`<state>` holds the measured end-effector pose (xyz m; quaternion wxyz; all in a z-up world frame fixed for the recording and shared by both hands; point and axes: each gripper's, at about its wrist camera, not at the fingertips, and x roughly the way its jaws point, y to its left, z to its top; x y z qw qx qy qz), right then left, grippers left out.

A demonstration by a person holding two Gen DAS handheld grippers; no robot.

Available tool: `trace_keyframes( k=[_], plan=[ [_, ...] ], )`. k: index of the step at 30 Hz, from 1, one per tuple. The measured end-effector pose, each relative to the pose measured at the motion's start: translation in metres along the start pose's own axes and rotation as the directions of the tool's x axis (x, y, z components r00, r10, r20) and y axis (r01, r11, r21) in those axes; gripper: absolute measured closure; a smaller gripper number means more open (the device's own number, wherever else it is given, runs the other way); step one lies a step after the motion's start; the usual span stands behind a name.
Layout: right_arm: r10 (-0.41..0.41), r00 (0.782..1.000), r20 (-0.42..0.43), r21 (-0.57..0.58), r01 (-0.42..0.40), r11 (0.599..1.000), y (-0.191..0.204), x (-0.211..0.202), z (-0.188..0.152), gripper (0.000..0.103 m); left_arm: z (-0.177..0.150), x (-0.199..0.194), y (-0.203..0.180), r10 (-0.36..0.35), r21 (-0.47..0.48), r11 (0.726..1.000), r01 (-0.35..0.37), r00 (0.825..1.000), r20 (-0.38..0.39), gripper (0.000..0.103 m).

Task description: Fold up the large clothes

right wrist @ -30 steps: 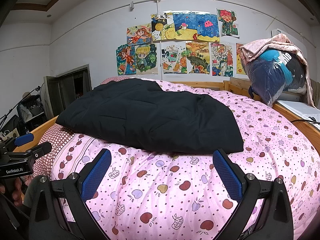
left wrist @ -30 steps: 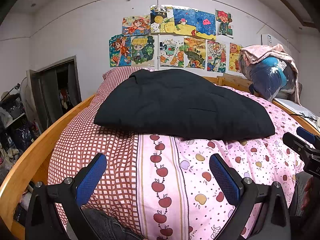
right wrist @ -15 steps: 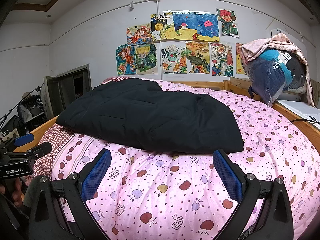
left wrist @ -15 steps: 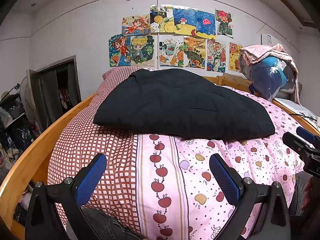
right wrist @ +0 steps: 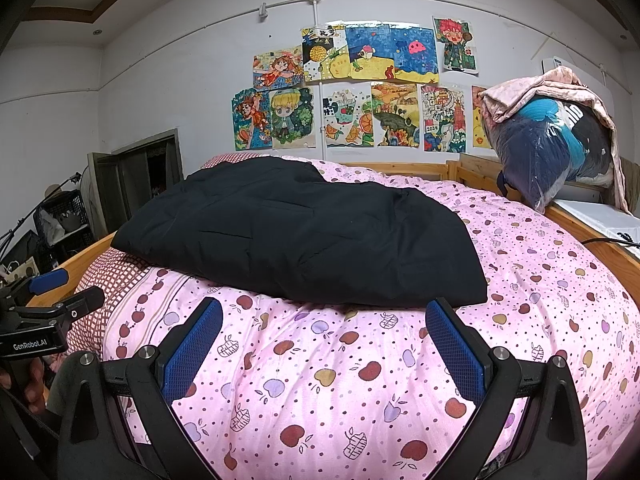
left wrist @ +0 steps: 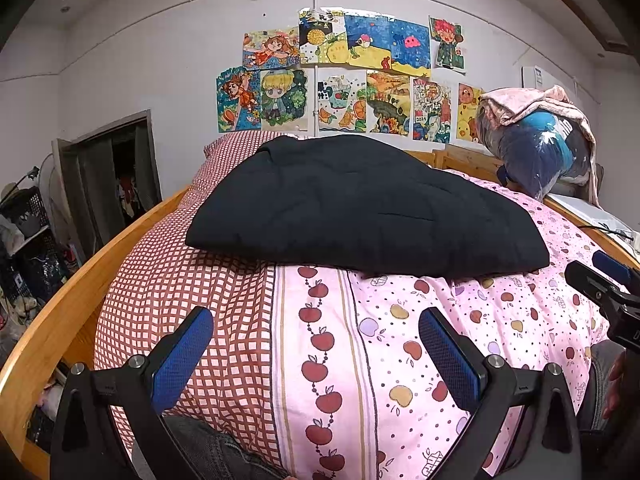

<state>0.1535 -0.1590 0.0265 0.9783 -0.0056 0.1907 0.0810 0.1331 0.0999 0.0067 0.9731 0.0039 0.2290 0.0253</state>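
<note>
Both grippers [left wrist: 316,354] [right wrist: 324,350] agape — black garment [right wrist: 304,236] beyond, untouched.

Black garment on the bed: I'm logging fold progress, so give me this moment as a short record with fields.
garment: black garment, lying in a flat folded-looking bundle
support: pink apple-print quilt, over the red checked part at its left end
left gripper: open, empty, short of the garment
right gripper: open, empty, short of the garment
contact: neither gripper touches the garment
background: bagged clothes bundle at the bed's far right, drawings on the wall
</note>
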Motion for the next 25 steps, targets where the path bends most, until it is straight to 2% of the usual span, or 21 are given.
trace_keyframes(
  k=[7,13,25],
  plan=[
    [0.000,1.000,0.000,0.001,0.000,1.000,0.0001,0.0001,0.0001,0.003,0.0001,-0.0007,-0.0012,-0.003,0.001,1.000,0.003,1.000,-0.002,0.000],
    [-0.001,1.000,0.000,0.001,0.001,1.000,0.0002,0.0000,0.0001,0.003,-0.0009,0.0037,0.0009,-0.044,-0.022,0.999,0.044,0.998,-0.037,0.000],
    [0.000,1.000,-0.002,0.003,0.000,1.000,0.0005,0.0000,0.0001,0.003,-0.0005,0.0057,0.0021,-0.023,-0.006,1.000,0.023,0.999,-0.046,0.000]
  ],
)
